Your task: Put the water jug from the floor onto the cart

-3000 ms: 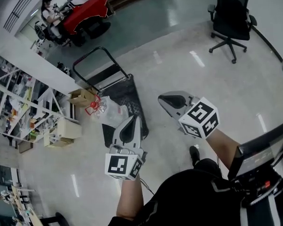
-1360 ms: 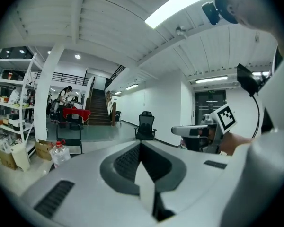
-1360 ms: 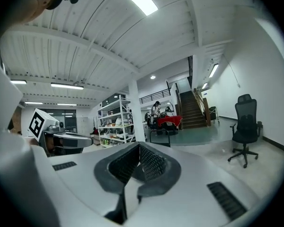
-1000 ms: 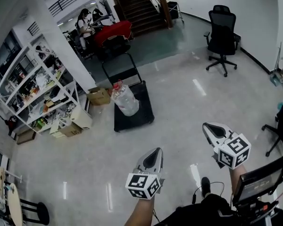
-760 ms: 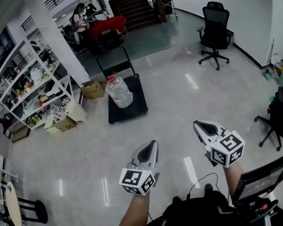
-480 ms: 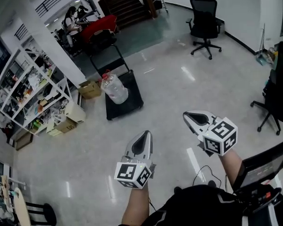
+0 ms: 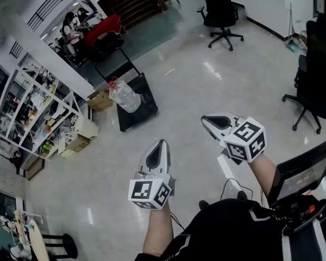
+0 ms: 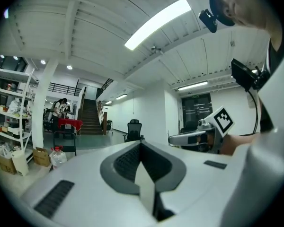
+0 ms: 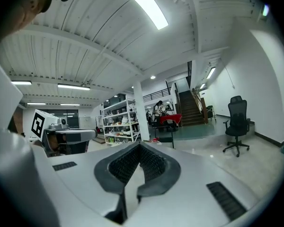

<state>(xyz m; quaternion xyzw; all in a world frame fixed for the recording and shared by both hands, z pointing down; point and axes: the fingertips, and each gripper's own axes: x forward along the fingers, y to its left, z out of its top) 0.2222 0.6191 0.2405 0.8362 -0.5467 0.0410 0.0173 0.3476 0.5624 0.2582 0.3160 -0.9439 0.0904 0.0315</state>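
**Head view:** The water jug (image 7: 124,95) stands on the black cart (image 7: 145,109), at the handle end of the deck, so it is already off the floor. A cardboard box (image 7: 100,100) sits just beside the cart, with white shelving (image 7: 35,110) beyond it. An office chair (image 7: 220,8) stands well apart from the cart. Both grippers hang well short of the cart over bare floor. The left gripper (image 7: 162,143) and the right gripper (image 7: 205,119) both have their jaws together, with nothing in them.

**Left gripper view:** The left gripper (image 8: 141,144) has its jaws pressed together, with nothing between them. The jug (image 8: 58,156) shows far off on the cart, and the right gripper (image 8: 180,139) is level beside it.

**Right gripper view:** The right gripper (image 9: 141,146) has its jaws closed and holds nothing. The cart's handle (image 9: 164,134) stands far ahead, just above the tips.
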